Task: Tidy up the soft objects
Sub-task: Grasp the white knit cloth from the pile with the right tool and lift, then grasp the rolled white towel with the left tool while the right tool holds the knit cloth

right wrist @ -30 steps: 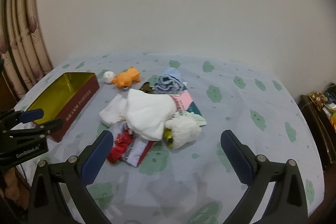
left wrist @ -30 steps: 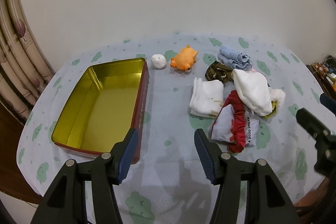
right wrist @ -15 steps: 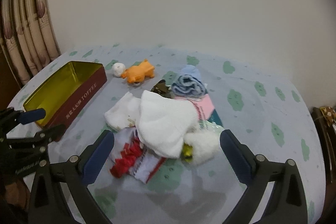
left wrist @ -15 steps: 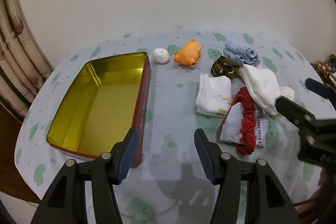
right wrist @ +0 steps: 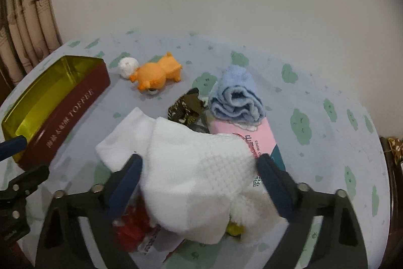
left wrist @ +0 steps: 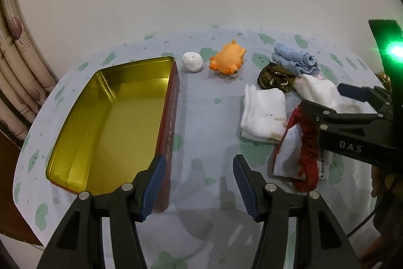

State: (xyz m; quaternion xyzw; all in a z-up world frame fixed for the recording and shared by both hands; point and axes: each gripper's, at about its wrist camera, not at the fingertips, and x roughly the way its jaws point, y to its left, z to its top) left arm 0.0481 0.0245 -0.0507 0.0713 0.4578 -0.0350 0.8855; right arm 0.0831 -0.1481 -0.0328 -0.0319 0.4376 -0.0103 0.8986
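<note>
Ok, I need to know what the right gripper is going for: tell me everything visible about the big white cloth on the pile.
The white cloth is a thick, waffle-textured towel-like piece, crumpled into a soft mound. It tops the pile, draped over a pink packet, a red-and-white fabric and something fluffy with a yellow bit. A flatter white cloth lies at its left. The right gripper straddles it; its jaws have just been closing, pads at its sides, a firm grip not yet clear.
</note>
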